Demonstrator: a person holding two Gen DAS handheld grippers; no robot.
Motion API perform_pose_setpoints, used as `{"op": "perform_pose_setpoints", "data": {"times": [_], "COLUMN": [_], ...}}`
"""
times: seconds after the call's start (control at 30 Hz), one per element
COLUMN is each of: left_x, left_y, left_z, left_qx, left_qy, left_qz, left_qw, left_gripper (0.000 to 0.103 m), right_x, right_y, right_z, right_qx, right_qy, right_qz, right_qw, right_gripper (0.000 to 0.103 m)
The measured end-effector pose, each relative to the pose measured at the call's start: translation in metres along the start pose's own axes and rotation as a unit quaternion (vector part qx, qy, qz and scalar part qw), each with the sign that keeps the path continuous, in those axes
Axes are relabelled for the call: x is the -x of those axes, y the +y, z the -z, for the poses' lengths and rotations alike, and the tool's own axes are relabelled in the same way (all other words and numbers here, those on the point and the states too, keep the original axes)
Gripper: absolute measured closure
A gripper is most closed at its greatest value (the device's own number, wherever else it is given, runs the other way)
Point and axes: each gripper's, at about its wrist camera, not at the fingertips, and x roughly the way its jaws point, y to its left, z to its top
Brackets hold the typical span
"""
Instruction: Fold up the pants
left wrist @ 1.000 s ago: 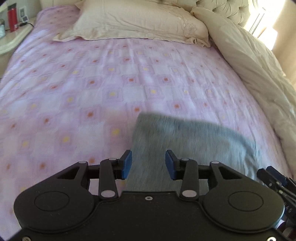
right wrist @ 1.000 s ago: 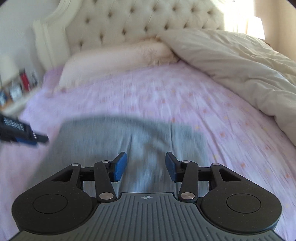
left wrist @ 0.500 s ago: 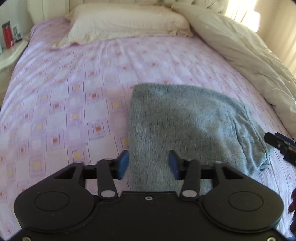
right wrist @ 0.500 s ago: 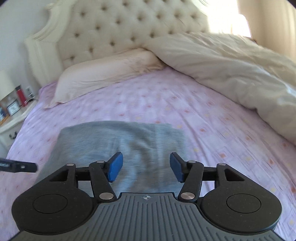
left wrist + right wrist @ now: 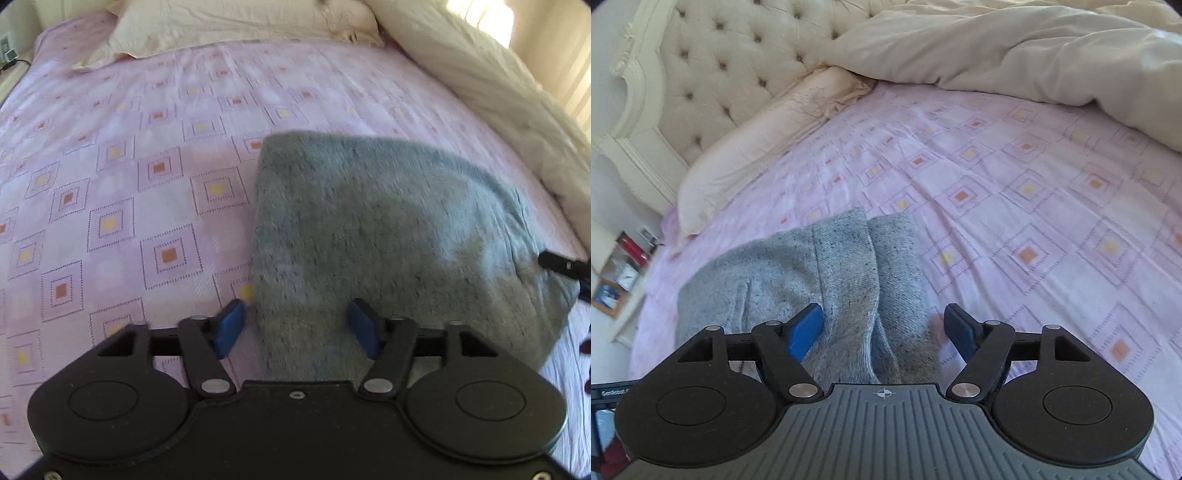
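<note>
So the grey pants [image 5: 399,236] are lying folded up into a chunky rectangle on the pink patterned bedsheet [image 5: 122,177], toward the near side of the bed, well away from the cream pillow [image 5: 236,22] at the head end. The left gripper [image 5: 297,328] is hanging right over the near left corner of the bundle with its blue pads spread wide, one pad over bare sheet and the other over the grey fabric, nothing pinched between them. From the other camera you get the right gripper [image 5: 882,328], also spread open, sitting over the right end of the pants [image 5: 820,280], where you can see two rolled edges running side by side with a seam between them. Its left pad is over the cloth, its right pad over the sheet just past the edge. Can't really tell if either one is actually touching the fabric or just hovering, the left view is a bit smeary. A big cream duvet [image 5: 1034,51] is bunched along the far right side of the bed, the tufted headboard [image 5: 731,59] is behind the pillow, and there's a nightstand [image 5: 617,280] with some clutter off to the left.
</note>
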Motion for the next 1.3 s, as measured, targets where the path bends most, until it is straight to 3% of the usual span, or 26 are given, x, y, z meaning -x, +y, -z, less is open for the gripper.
{"op": "perform_pose_setpoints", "data": {"times": [0.2,0.23,0.27,0.3,0.37,0.43,0.47,0.5,0.53,0.57,0.63,0.73,0.87,1.03,1.13,1.17,1.23,1.27,1.3], "left_x": [0.003,0.004,0.004,0.003,0.001,-0.003,-0.001,0.003,0.006,0.012,0.026,0.064,0.114,0.162,0.170,0.163,0.139,0.128,0.120], "left_y": [0.022,0.027,0.030,0.030,0.022,0.010,0.005,0.001,0.002,0.005,0.010,0.006,0.022,0.073,0.098,0.108,0.128,0.138,0.144], "left_z": [0.003,0.005,0.006,0.006,0.003,0.001,0.001,0.001,-0.002,-0.003,-0.004,0.000,0.001,0.003,0.011,0.016,0.026,0.033,0.040], "left_qx": [0.050,0.066,0.074,0.070,0.047,0.030,0.024,0.021,0.030,0.049,0.059,0.013,-0.015,0.000,0.001,0.009,0.031,0.045,0.056], "left_qy": [-0.028,-0.032,-0.034,-0.033,-0.012,0.024,0.021,0.011,0.015,0.015,0.002,-0.044,-0.069,-0.089,-0.091,-0.070,-0.016,0.007,0.023], "left_qz": [0.029,0.034,0.040,0.043,0.048,0.080,0.076,0.073,0.073,0.076,0.085,0.051,0.021,-0.020,-0.056,-0.067,-0.094,-0.115,-0.137], "left_qw": [0.9979,0.9967,0.9959,0.9960,0.9977,0.9961,0.9966,0.9971,0.9968,0.9958,0.9946,0.9976,0.9973,0.9958,0.9943,0.9953,0.9949,0.9923,0.9887], "left_gripper": [0.027,0.027,0.027,0.026,0.011,0.003,0.021,0.048,0.088,0.092,0.094,0.095,0.095,0.095,0.093,0.086,0.079,0.081,0.082], "right_x": [-0.007,-0.006,-0.006,-0.005,-0.001,0.002,0.007,0.011,0.017,0.024,0.038,0.056,0.061,0.045,0.019,0.004,-0.021,-0.029,-0.028], "right_y": [0.010,0.010,0.011,0.012,0.021,0.040,0.050,0.060,0.069,0.078,0.095,0.126,0.168,0.208,0.210,0.208,0.202,0.199,0.196], "right_z": [0.002,0.003,0.003,0.003,0.003,0.004,0.004,0.004,0.003,0.003,0.002,0.005,0.013,0.026,0.038,0.044,0.057,0.060,0.064], "right_qx": [0.026,0.026,0.026,0.026,0.038,0.079,0.097,0.111,0.122,0.132,0.144,0.163,0.174,0.168,0.124,0.121,0.125,0.131,0.136], "right_qy": [0.003,0.004,0.004,0.006,0.002,0.000,-0.004,-0.009,-0.016,-0.023,-0.033,-0.037,-0.041,-0.033,-0.004,0.014,0.051,0.058,0.050], "right_qz": [-0.018,-0.019,-0.018,-0.023,-0.014,0.017,0.030,0.038,0.045,0.047,0.039,0.021,-0.031,-0.097,-0.115,-0.102,-0.026,0.014,0.029], "right_qw": [0.999,0.999,0.999,0.999,0.999,0.997,0.995,0.993,0.991,0.990,0.988,0.986,0.983,0.980,0.986,0.987,0.991,0.990,0.989], "right_gripper": [0.032,0.037,0.056,0.063,0.071,0.073,0.074,0.075,0.075,0.076,0.076,0.077,0.077,0.078,0.075,0.073,0.072,0.072,0.072]}}
